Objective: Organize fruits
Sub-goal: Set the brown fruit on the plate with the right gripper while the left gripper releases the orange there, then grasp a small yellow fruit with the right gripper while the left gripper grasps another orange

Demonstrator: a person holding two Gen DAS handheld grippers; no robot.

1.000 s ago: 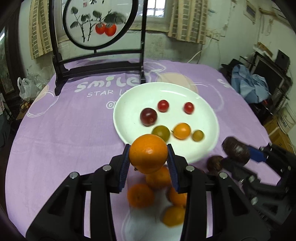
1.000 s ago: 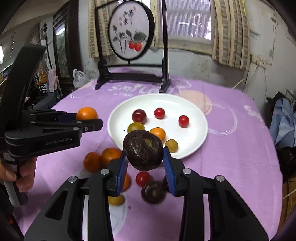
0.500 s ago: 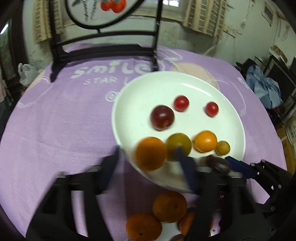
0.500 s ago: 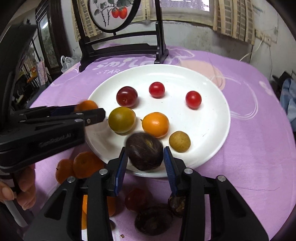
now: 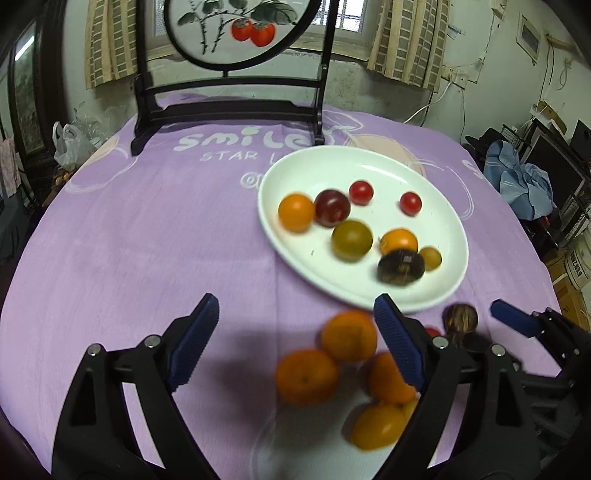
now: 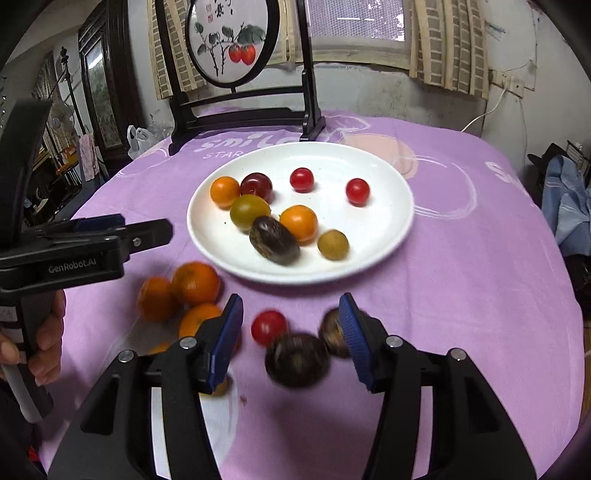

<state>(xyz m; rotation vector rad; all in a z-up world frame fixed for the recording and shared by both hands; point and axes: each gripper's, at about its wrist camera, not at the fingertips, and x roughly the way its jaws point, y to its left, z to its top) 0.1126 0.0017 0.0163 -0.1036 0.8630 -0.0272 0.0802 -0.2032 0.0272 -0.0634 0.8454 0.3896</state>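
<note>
A white plate (image 5: 369,162) (image 6: 388,229) on the purple cloth holds several small fruits, among them an orange (image 5: 296,212) (image 6: 224,191) at its left side and a dark passion fruit (image 5: 400,267) (image 6: 274,240) near its front. My left gripper (image 5: 295,332) is open and empty, above the cloth in front of the plate; it shows side-on in the right wrist view (image 6: 122,230). My right gripper (image 6: 290,332) is open and empty above loose fruits. Oranges (image 5: 349,336) (image 6: 195,282), a red tomato (image 6: 269,327) and dark passion fruits (image 6: 297,360) lie on the cloth.
A black stand with a round painted screen (image 5: 236,33) (image 6: 232,44) stands at the table's far side. A plastic bag (image 5: 70,146) sits beyond the left edge and blue clothes (image 5: 524,184) lie off to the right. A hand (image 6: 44,332) holds the left gripper.
Both grippers opened and pulled back from the plate. The orange left the left gripper and the dark passion fruit left the right gripper; both now lie on the plate.
</note>
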